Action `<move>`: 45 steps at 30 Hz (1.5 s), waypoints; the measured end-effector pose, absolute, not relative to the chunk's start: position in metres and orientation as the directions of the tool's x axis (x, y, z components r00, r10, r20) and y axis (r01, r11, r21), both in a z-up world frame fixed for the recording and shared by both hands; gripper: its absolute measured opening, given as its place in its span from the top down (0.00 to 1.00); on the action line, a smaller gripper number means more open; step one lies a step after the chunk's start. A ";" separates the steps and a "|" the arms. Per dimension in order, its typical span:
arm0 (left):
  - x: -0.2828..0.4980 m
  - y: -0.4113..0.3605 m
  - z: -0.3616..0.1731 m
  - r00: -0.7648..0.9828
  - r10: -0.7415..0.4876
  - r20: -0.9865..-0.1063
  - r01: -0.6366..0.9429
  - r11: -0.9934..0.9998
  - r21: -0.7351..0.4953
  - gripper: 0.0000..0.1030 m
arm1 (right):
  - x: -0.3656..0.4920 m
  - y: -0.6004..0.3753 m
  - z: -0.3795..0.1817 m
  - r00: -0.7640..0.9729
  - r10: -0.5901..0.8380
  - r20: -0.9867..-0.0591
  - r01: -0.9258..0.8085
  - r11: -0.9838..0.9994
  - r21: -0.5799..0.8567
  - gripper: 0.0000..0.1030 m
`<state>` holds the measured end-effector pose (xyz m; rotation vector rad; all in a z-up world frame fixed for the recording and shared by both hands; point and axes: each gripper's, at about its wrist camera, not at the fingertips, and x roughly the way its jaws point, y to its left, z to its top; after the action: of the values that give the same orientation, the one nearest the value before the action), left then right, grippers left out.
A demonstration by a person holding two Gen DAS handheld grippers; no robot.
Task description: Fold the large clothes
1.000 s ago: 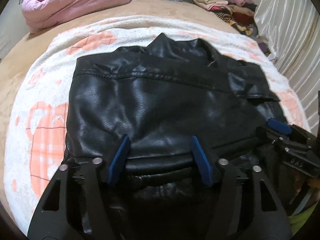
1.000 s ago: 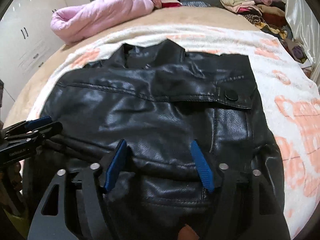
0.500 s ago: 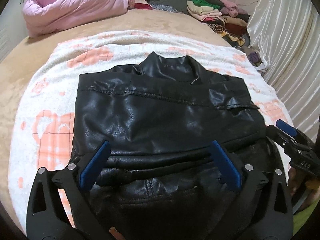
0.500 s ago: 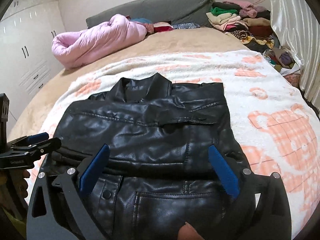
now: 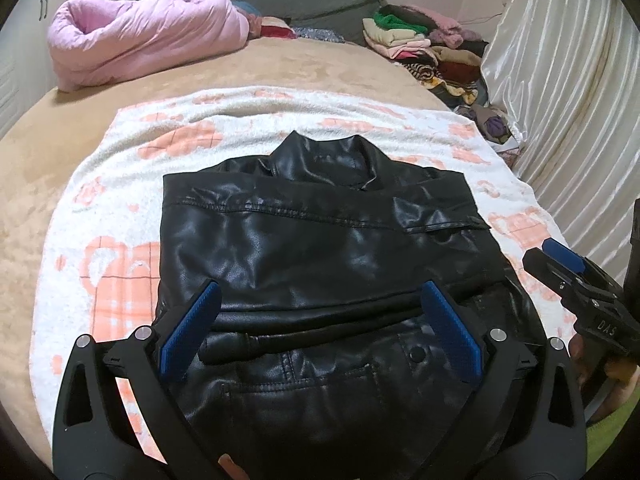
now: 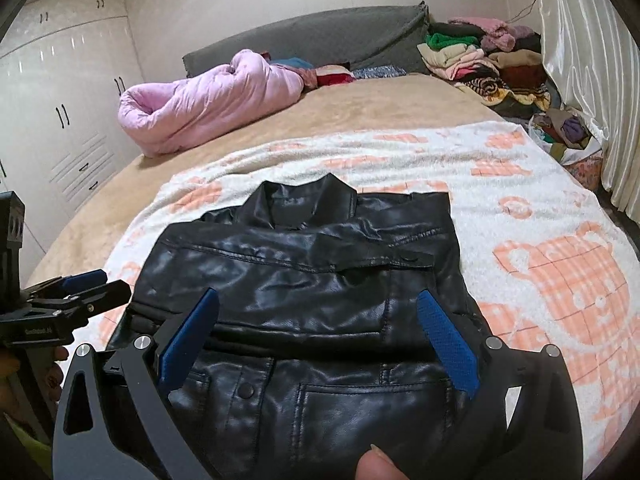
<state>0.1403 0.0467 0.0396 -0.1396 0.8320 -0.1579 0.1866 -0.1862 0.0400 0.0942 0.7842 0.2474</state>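
Hovered over the folded black leather jacket (image 5: 320, 264) with left gripper (image 5: 320, 334) and right gripper (image 6: 320, 336) spread wide, gripping nothing.

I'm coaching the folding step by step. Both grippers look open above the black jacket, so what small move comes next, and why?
Probably lower both open grippers, left gripper and right gripper, to the black leather jacket near its bottom hem and pinch it for another fold toward the collar. Neither holds anything, and the jacket lies only partly folded on the white-and-orange blanket.
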 end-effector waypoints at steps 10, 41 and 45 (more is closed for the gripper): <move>0.119 0.046 0.061 0.694 -0.205 -0.690 0.107 0.977 -0.183 0.09 | 0.167 -0.181 0.064 0.715 0.259 -0.650 -0.197 0.966 0.168 0.04; 0.065 0.059 0.055 0.687 -0.213 -0.695 0.098 0.975 -0.201 0.09 | 0.106 -0.188 0.087 0.734 0.259 -0.627 -0.202 0.966 0.162 0.04; 0.060 0.059 0.053 0.681 -0.216 -0.700 0.108 0.975 -0.196 0.09 | 0.099 -0.194 0.086 0.730 0.262 -0.631 -0.196 0.965 0.173 0.04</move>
<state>0.0603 0.0595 0.0528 -0.1427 0.8016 -0.1823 0.0987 -0.1941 0.0858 0.0971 0.7084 0.2526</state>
